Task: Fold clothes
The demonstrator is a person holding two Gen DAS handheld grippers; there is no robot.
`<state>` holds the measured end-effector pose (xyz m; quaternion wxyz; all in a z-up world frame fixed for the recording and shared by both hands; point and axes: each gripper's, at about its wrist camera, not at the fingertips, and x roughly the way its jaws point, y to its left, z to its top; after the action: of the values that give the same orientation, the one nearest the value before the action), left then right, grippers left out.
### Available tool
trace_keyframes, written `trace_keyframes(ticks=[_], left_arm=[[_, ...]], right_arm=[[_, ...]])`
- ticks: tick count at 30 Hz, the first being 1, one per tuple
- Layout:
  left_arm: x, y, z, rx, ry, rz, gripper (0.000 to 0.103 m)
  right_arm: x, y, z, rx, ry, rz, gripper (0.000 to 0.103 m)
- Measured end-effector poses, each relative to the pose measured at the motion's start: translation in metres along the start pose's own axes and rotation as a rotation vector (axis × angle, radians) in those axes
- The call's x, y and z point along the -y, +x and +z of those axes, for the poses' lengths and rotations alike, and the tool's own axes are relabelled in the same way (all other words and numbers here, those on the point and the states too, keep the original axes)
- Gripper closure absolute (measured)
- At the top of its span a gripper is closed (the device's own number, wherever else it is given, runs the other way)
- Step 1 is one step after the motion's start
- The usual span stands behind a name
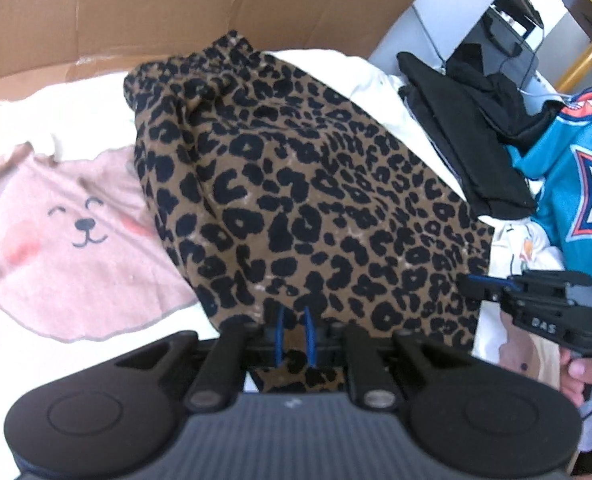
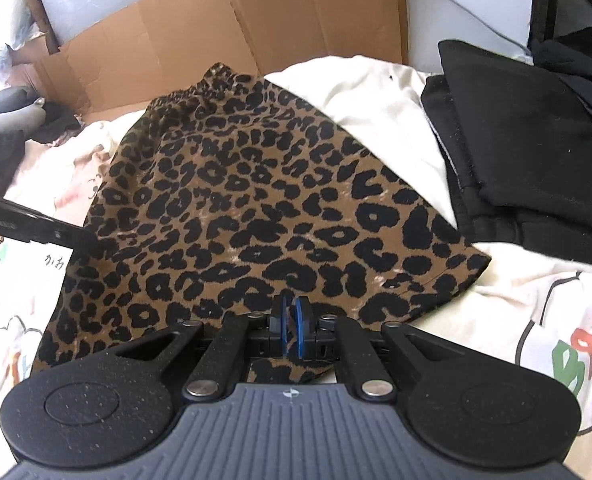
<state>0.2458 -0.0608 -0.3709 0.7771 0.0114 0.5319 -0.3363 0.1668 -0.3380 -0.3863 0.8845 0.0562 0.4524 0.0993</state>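
A leopard-print skirt lies spread on white bedding, its elastic waistband at the far end. In the left wrist view my left gripper is shut on the near hem, with spotted fabric pinched between the blue pads. My right gripper comes in from the right and meets the hem's right corner. From the right wrist view the skirt fills the middle, and my right gripper is shut on its near edge, with fabric showing under the pads. The left gripper touches the skirt's left edge.
A flattened cardboard sheet stands behind the bed. Folded black clothes are piled at the right, next to a teal jersey. A pink bear-face cloth lies to the left. The printed white bedding runs under it all. A person's fingers hold the right gripper.
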Motion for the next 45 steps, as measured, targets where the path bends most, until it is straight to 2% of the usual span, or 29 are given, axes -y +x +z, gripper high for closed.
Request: trace_keyframes(ticks=[3,6,9,13,18,22,30,34,40,43,45], left_arm=[[-0.002,0.006,-0.012,-0.021,-0.027,-0.021,0.092],[-0.001,0.007,-0.027,-0.048,0.009,-0.012,0.092],[-0.008,0.007,-0.041,-0.07,-0.052,-0.051,0.092],[-0.006,0.005,-0.056,-0.082,-0.054,-0.073,0.091],[0.0,-0.001,-0.069,-0.111,-0.046,-0.091,0.089],[-0.002,-0.005,-0.081,-0.122,-0.093,-0.117,0.089],[0.001,-0.013,-0.096,-0.163,-0.098,-0.183,0.088],[0.007,-0.02,-0.107,-0.181,-0.066,-0.201,0.088],[0.011,-0.019,-0.121,-0.227,-0.067,-0.24,0.086],[0.007,-0.03,-0.119,-0.215,-0.073,-0.239,0.086],[0.003,-0.038,-0.116,-0.199,-0.086,-0.229,0.078]], right_arm=[[-0.005,0.0,0.0,-0.017,-0.012,0.014,0.099],[-0.013,0.002,-0.001,-0.031,-0.029,0.026,0.099],[-0.023,0.003,-0.002,-0.039,-0.055,0.05,0.099],[-0.036,0.002,-0.002,-0.045,-0.088,0.08,0.099],[-0.047,0.003,-0.005,-0.061,-0.09,0.122,0.099],[-0.061,0.001,-0.009,-0.079,-0.129,0.157,0.099],[-0.082,0.001,-0.017,-0.113,-0.2,0.221,0.099],[-0.088,0.002,-0.025,-0.142,-0.246,0.231,0.099],[-0.081,0.006,-0.041,-0.205,-0.241,0.232,0.099],[-0.083,0.001,-0.041,-0.209,-0.265,0.232,0.099],[-0.084,-0.004,-0.038,-0.209,-0.274,0.235,0.098]])
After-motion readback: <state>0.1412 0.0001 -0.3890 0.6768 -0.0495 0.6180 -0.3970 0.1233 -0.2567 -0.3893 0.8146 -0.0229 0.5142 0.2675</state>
